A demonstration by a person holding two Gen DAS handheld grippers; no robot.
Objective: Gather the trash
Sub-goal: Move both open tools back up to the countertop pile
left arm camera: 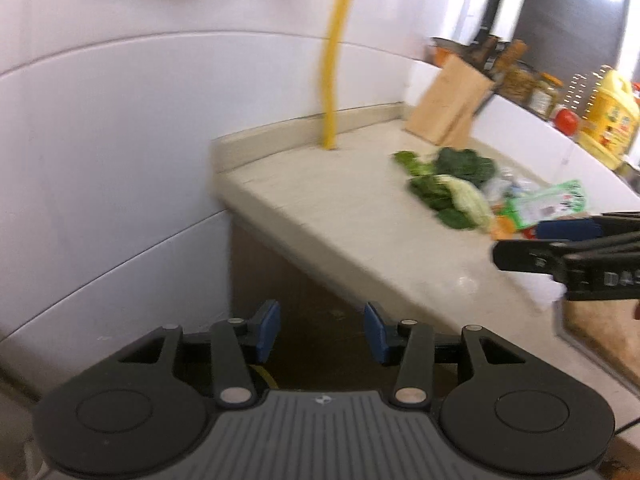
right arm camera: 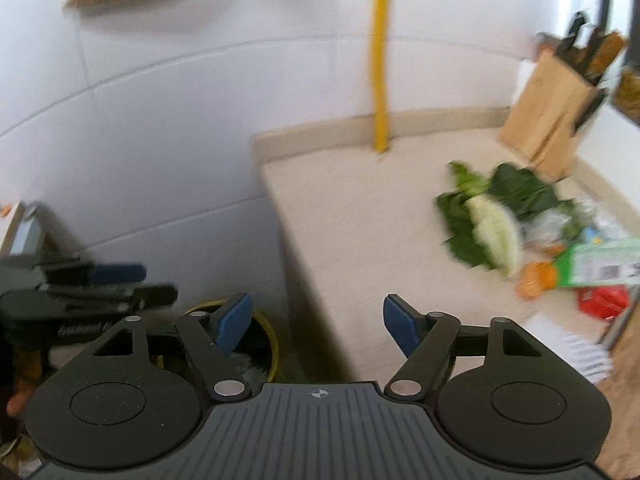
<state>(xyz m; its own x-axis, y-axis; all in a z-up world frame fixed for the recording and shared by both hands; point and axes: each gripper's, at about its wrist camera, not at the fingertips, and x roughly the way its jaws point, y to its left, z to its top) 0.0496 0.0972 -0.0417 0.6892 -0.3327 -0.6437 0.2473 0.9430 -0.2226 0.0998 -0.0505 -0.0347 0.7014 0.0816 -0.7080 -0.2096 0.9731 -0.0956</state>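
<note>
A pile of trash lies on the beige counter (right arm camera: 352, 208): green leafy scraps (right arm camera: 492, 216), a green packet (right arm camera: 600, 268), a red wrapper (right arm camera: 604, 300) and an orange piece (right arm camera: 534, 276). The same leaves (left arm camera: 448, 184) and packet (left arm camera: 548, 204) show in the left wrist view. A yellow-rimmed bin (right arm camera: 269, 332) stands on the floor beside the counter end, with pale stuff inside. My right gripper (right arm camera: 318, 326) hangs open and empty over the bin and the counter edge. My left gripper (left arm camera: 322, 332) is open and empty by the counter's end. Each gripper shows in the other's view: left (right arm camera: 148, 284), right (left arm camera: 520, 242).
A wooden knife block (right arm camera: 548, 116) stands at the back of the counter. A yellow pipe (right arm camera: 380, 60) runs down the white tiled wall. Jars and a yellow oil bottle (left arm camera: 608, 120) sit on a ledge at the right. White paper (right arm camera: 568, 348) lies near the counter's front edge.
</note>
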